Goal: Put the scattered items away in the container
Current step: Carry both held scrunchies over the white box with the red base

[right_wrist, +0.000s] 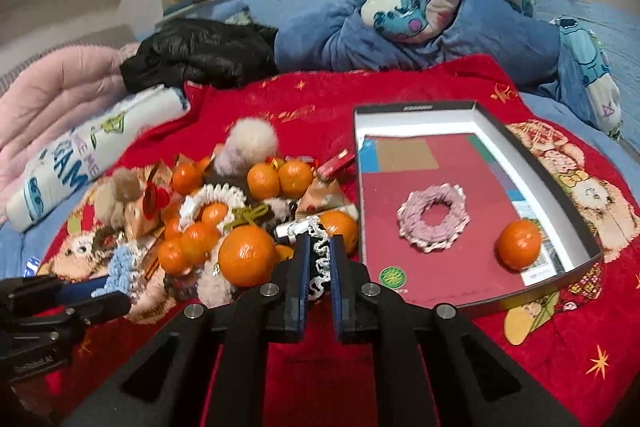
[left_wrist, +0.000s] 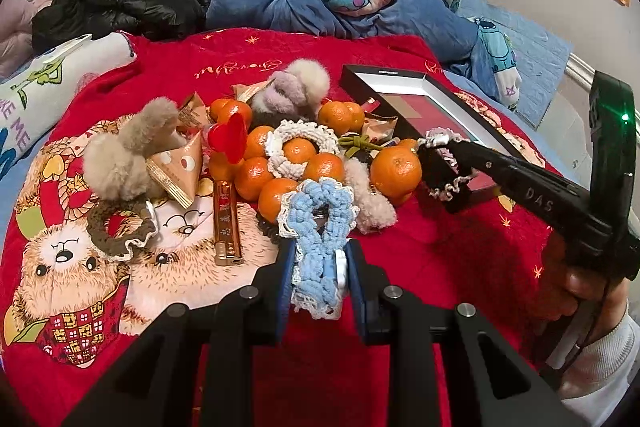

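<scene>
**Both grippers loaded; box partly filled**

Left gripper [left_wrist: 320, 267] is clamped on a blue crocheted scrunchie [left_wrist: 318, 223] beside the tangerine pile [left_wrist: 288, 167]. Right gripper [right_wrist: 320, 255] is clamped on a black scrunchie with white lace [right_wrist: 320, 259]. Only the right wrist view shows the box [right_wrist: 576, 227] interior: a pink scrunchie [right_wrist: 434, 223] and one tangerine [right_wrist: 519, 244], apart.

Both wrist cameras look forward and down along their hand-held grippers, close above the bed. The left view faces the tangerine pile [left_wrist: 296, 163]; the right view adds the open box [right_wrist: 576, 267]. Both share pile and box.
</scene>
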`<state>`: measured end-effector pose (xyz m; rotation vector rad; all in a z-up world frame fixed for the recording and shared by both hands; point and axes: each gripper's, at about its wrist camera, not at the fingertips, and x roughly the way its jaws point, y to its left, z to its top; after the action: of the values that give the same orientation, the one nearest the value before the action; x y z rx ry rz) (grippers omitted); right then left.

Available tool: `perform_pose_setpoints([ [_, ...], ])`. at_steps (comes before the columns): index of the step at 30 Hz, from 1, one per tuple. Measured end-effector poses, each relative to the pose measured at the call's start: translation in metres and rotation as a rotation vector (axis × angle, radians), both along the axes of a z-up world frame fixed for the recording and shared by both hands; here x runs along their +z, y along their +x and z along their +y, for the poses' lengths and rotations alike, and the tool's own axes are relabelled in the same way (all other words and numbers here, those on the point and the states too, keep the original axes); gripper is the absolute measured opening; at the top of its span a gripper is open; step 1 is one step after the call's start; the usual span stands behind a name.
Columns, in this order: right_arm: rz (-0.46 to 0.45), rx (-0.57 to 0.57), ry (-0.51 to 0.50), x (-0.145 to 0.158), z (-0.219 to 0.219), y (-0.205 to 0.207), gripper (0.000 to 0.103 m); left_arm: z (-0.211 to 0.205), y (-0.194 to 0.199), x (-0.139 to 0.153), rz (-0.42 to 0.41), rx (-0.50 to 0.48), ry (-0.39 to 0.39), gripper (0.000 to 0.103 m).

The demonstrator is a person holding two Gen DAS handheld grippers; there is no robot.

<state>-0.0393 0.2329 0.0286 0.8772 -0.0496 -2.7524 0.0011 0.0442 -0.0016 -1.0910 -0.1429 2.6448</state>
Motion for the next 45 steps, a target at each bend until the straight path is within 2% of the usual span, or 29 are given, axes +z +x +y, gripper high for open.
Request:
perform_pose_setpoints([
  [18,0.054,-0.106,-0.068,0.022,0.07,0.028,0.01,0.054,0.011,0.012,0.025,-0.083,-0.015,0.025],
  [30,0.082,-0.204,-0.098,0.03,0.122,0.05,0.01,0.113,0.015,0.024,0.047,-0.185,0.037,0.025],
  [35,0.08,-0.217,-0.11,0.029,0.128,0.05,0.01,0.131,0.011,0.029,0.058,-0.213,0.06,0.025],
  [45,0.096,-0.2,-0.15,0.032,0.131,0.04,0.01,0.15,-0.016,0.035,0.089,-0.203,0.065,0.025],
])
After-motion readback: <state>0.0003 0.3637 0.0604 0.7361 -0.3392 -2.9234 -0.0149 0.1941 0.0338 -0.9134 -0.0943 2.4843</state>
